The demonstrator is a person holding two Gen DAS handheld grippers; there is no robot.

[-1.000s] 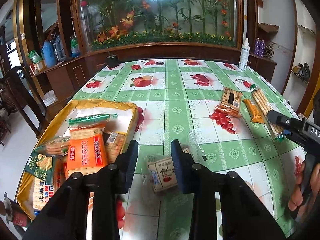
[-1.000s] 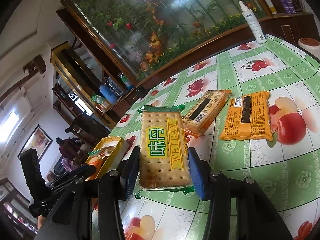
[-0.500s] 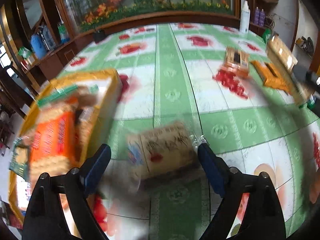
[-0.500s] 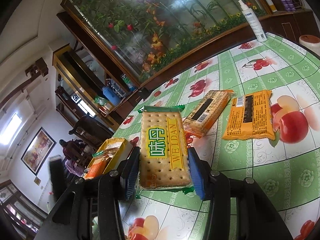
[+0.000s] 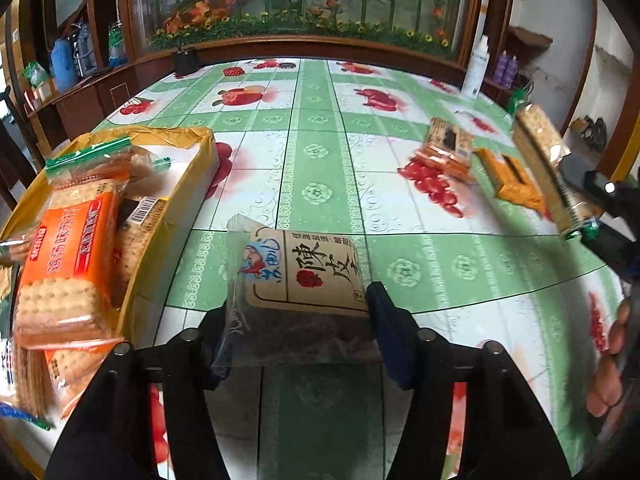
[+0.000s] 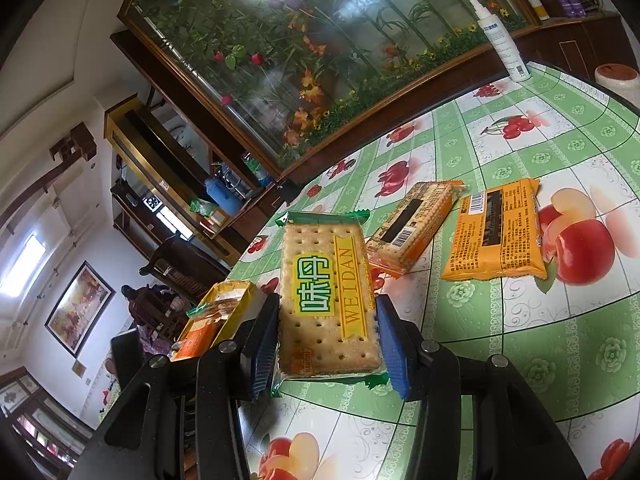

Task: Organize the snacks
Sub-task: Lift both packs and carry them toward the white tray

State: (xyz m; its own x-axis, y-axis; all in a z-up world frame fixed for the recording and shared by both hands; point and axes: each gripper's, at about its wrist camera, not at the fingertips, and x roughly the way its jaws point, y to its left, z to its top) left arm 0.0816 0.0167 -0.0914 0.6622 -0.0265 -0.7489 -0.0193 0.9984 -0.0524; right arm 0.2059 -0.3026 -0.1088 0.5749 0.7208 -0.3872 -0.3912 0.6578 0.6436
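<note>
Left gripper (image 5: 296, 320): jaws have just been closing and now bracket a clear-wrapped snack pouch (image 5: 298, 276) with a tan label; whether the pads press on it cannot be told, since the wrapper's clear margin covers the left pad. The pouch's near end is dark and indistinct. It sits near the table's (image 5: 320, 160) front edge, just right of the yellow box (image 5: 192, 184).

Right gripper (image 6: 326, 344): clamped on a green-edged cracker pack (image 6: 326, 292) marked WEIDAN, held lengthwise between the blue pads (image 6: 390, 344). The pack's near end and lower wrapper fold are tucked between the fingers. In the left wrist view the same pack appears blurred at the right margin, raised above the table.

Yellow box: stands at the table's left edge and holds several cracker packs, the largest an orange pack (image 5: 66, 264); the items beneath it overlap and are hard to separate, and the box's near corner is cut off by the frame.

Toward the table's right side lie a tan cracker pack (image 6: 414, 224) with its barcode side up and, just beside it, an orange-yellow packet (image 6: 496, 232) with its printed back up. A white spray bottle (image 6: 502, 40) stands at the far edge.
</note>
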